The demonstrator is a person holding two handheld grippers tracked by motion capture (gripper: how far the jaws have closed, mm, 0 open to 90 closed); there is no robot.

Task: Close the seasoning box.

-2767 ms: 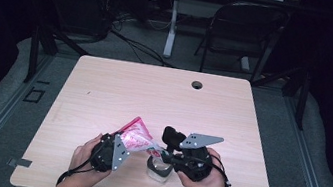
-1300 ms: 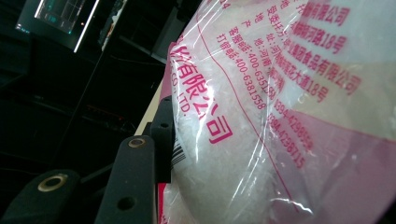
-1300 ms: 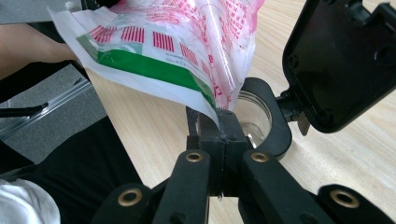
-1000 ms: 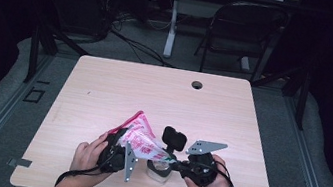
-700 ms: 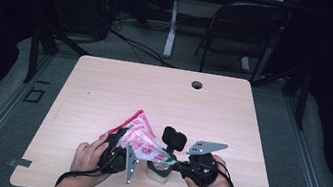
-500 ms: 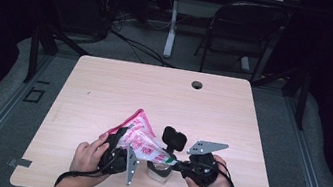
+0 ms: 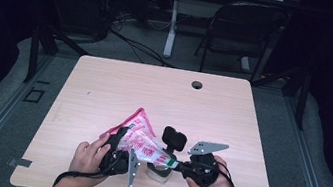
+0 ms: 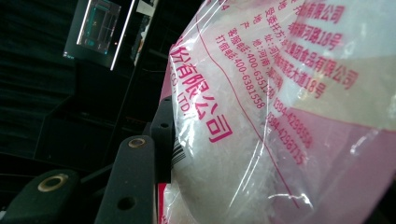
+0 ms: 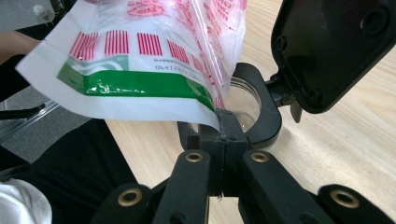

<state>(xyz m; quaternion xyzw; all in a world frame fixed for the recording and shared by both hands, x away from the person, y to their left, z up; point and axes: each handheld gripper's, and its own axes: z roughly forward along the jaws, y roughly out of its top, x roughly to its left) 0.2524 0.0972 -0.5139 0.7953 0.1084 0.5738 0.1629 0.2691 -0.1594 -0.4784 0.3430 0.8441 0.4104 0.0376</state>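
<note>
So the left claw (image 7: 132, 145) is clamped around the fat end of the bag of white granules (image 7: 142, 143), holding it tilted above the desk (image 7: 104, 89), while the right claw (image 9: 223, 122) pinches the bag's bottom corner right over the clear jar (image 9: 243, 100) with the black flip lid (image 9: 334, 46). Best bet: keep that corner centred over the mouth and tip slowly so nothing spills.

Bag (image 7: 139, 140) between both grippers above the jar (image 7: 158, 172), near the table (image 7: 163, 98) front edge.
</note>
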